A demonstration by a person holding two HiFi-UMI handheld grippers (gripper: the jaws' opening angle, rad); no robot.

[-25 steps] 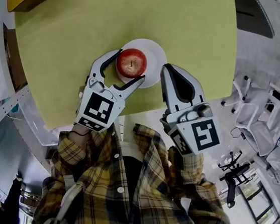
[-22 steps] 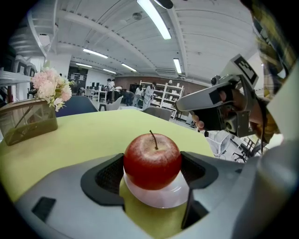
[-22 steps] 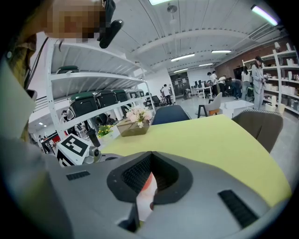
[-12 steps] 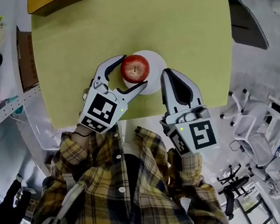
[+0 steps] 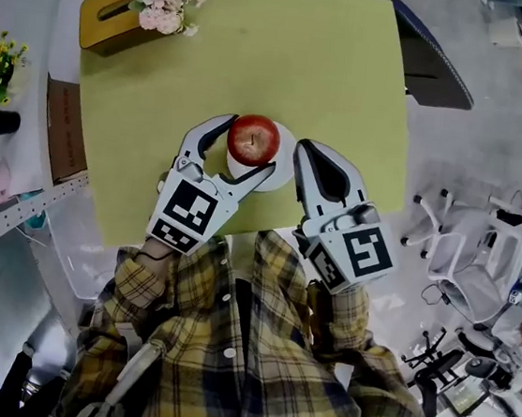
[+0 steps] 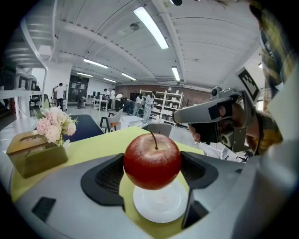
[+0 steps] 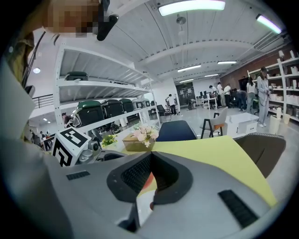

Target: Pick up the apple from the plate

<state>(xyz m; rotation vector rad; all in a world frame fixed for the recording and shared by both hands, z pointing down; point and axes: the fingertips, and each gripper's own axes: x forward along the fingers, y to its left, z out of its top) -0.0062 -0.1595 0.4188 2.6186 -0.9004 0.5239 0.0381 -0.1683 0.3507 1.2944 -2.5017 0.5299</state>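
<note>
Green counter point(image 5: 351, 91) below, busy hall beyond. Left tongs point(image 5: 247, 146) clamp the apple point(image 5: 253, 139) by its sides, directly over the white plate point(image 5: 285, 166). Best now: hold the squeeze even and rise straight, stem up. Right tongs point(image 5: 306, 149) sit closed and empty beside the plate. Only the left gripper view shows the apple seemingly clear of the plate; from the head view they just overlap.

Plate point(image 5: 282, 164) partly under apple point(image 5: 253, 139) from above. Right gripper point(image 7: 150, 156), jaws together: only slivers of both show past them. Far people point(image 7: 261, 91) too small to tell.
</note>
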